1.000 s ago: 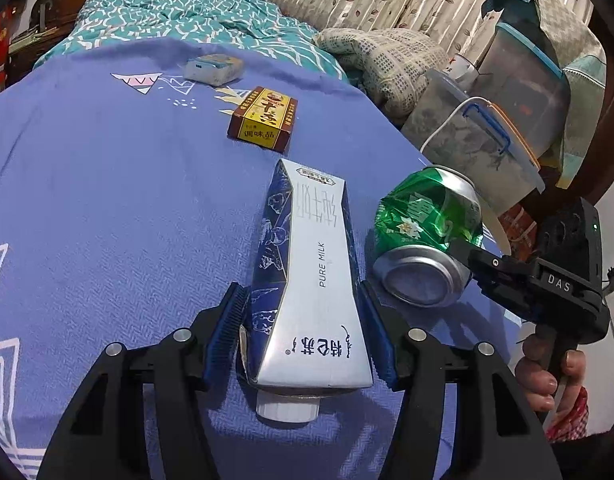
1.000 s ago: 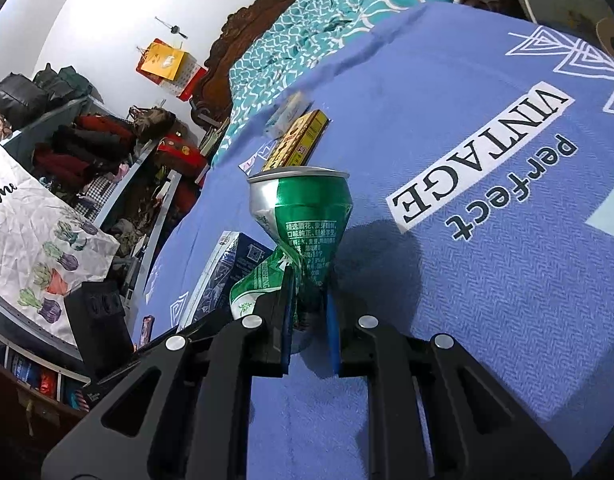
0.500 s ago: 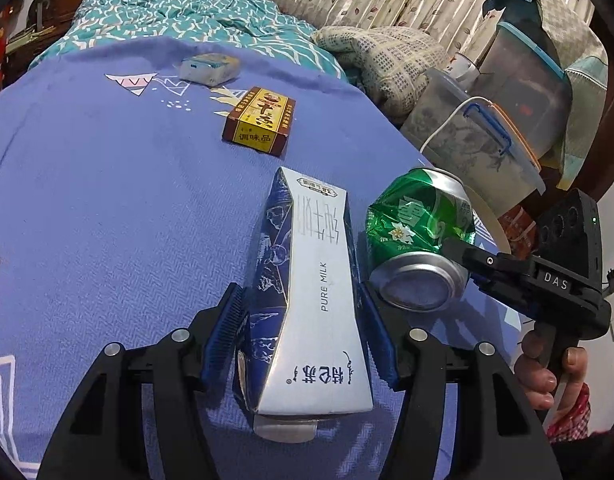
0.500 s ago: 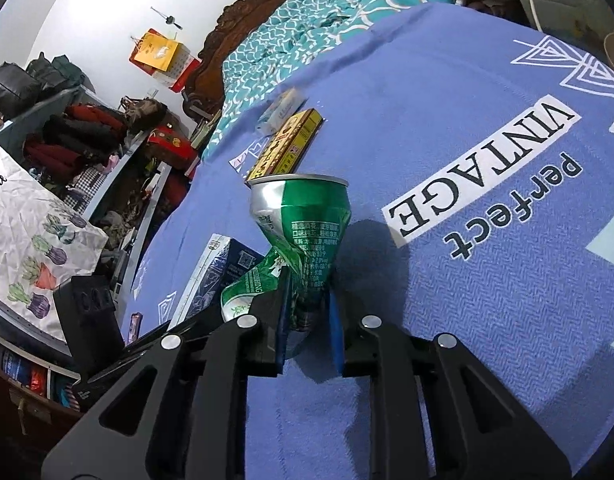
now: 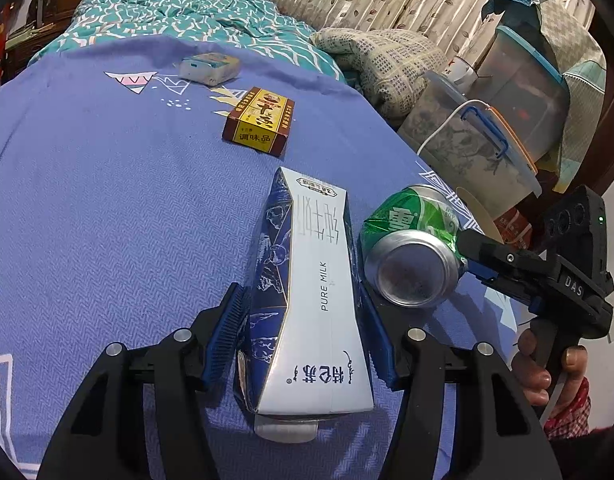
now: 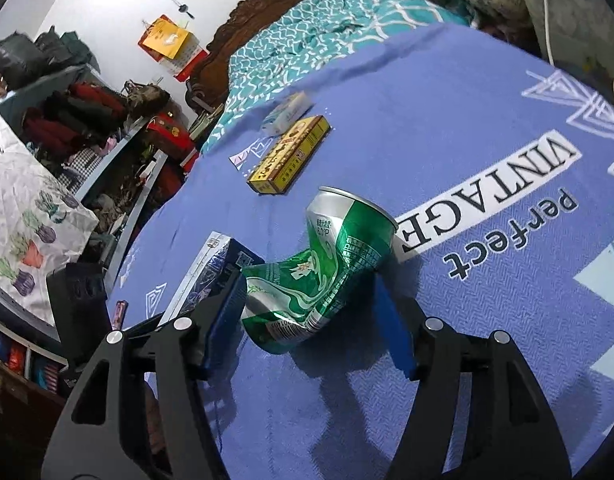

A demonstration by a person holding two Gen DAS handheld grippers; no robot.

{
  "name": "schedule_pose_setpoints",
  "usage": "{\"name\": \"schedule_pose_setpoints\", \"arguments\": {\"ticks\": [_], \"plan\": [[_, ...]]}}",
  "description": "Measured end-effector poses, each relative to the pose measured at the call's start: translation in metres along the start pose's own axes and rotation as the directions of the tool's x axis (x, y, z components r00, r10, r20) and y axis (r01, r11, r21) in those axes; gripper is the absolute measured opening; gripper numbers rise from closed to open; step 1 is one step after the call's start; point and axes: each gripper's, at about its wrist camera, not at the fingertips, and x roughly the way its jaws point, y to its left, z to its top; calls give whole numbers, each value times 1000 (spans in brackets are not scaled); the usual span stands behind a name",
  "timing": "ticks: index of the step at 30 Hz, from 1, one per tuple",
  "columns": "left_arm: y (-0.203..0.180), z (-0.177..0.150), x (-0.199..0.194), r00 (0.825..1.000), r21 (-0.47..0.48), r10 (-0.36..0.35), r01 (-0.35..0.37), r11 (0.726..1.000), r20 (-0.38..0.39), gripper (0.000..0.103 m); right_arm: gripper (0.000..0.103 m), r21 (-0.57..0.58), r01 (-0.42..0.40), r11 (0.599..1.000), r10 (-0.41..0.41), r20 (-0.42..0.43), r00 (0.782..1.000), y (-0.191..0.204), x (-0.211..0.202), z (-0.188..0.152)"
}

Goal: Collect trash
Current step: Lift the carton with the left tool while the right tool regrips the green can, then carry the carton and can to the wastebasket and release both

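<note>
A white and blue milk carton (image 5: 315,300) lies flat on the blue cloth (image 5: 107,200). My left gripper (image 5: 299,288) is shut on it, one pad on each long side. Just to its right lies a crushed green can (image 5: 411,240), base toward this camera. My right gripper (image 6: 309,280) straddles that can (image 6: 347,240). Its jaws are opening, and its pads stand apart from the can, which rests tilted on the cloth. In the left wrist view the right gripper (image 5: 465,254) sits at the can's right side, held by a person's hand (image 5: 535,372).
A yellow and red box (image 5: 259,122) and a pale packet (image 5: 209,66) lie farther up the cloth. Beyond them is a teal quilt (image 5: 187,8). Lidded plastic bins (image 5: 467,148) stand off the right edge. Shelves of bags (image 6: 79,112) line the other side.
The right jaws, shut on the can's crushed waist, have spread wide. The can has tipped from upright to lying tilted on the cloth. The left gripper and carton have stayed put.
</note>
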Motion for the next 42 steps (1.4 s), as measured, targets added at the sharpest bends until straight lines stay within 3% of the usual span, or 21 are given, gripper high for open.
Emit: {"name": "schedule_pose_setpoints", "arguments": {"ticks": [5,6,8,9,12,15,22,28,35,39,42], "plan": [[0,0,0,1000,7,6,-6,1000,0,54,65,134,-72,988,79,-47,996,-21,12,4],[-1,0,0,1000,8,9,-9,1000,1,54,61,166,-84,982,95,-56,994,-26,15,5],[-1,-1,0,1000,12,13,-13,1000,2,54,41,215,-112,970,132,-78,988,-33,24,7],[-1,-1,0,1000,12,14,-14,1000,2,54,26,231,-121,965,145,-92,985,-36,29,7],[-1,-1,1,1000,15,10,-10,1000,-2,54,22,278,-158,947,192,-100,976,-41,37,0],[-4,0,1,1000,19,-3,3,1000,-7,54,17,270,-182,945,203,-51,978,-40,20,1],[-35,25,8,997,51,-70,71,996,-17,54,16,247,-118,962,93,109,990,-72,-44,19],[-91,57,39,988,126,-136,144,982,-70,54,16,274,-39,961,-29,238,971,-129,-104,30],[-188,95,105,960,243,-217,257,935,-179,54,16,362,77,929,-220,373,901,-209,-188,41],[-262,112,155,934,313,-258,328,891,-246,54,16,416,162,895,-341,402,850,-252,-226,44],[-306,119,186,926,355,-259,347,868,-273,54,16,441,204,874,-394,397,829,-277,-238,48]]}}
